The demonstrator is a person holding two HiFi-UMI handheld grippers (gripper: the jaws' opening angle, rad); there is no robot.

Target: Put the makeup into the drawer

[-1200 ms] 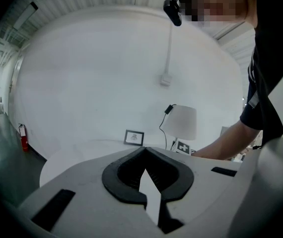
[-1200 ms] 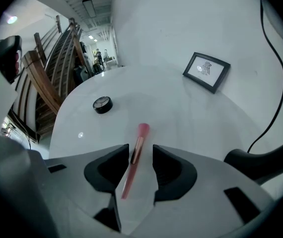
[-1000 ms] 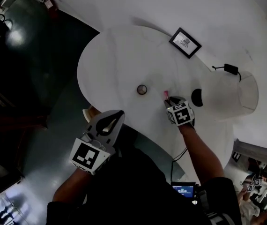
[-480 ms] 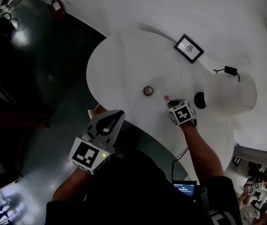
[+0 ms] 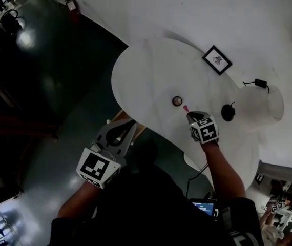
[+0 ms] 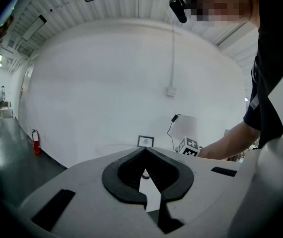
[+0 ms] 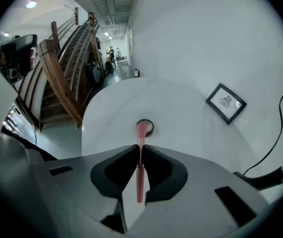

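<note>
The makeup is a slim pink brush (image 7: 140, 175) with a fatter pink tip, pinched in the right gripper (image 7: 140, 148), whose jaws have just been closing on it. It's over the white table (image 5: 146, 81), tip near a small round pot (image 5: 177, 101). Right gripper points steeply down. Left gripper (image 6: 144, 150) sits roughly level off the table edge, jaws pressed together, empty

The head view looks steeply down from above onto the left gripper (image 5: 130, 123), right gripper (image 5: 189, 115) and white table (image 5: 146, 81). The left gripper view faces nearly level across the tabletop; the right gripper view tilts down, close over it. All share the framed picture (image 5: 217, 60) ahead of both tools.
</note>
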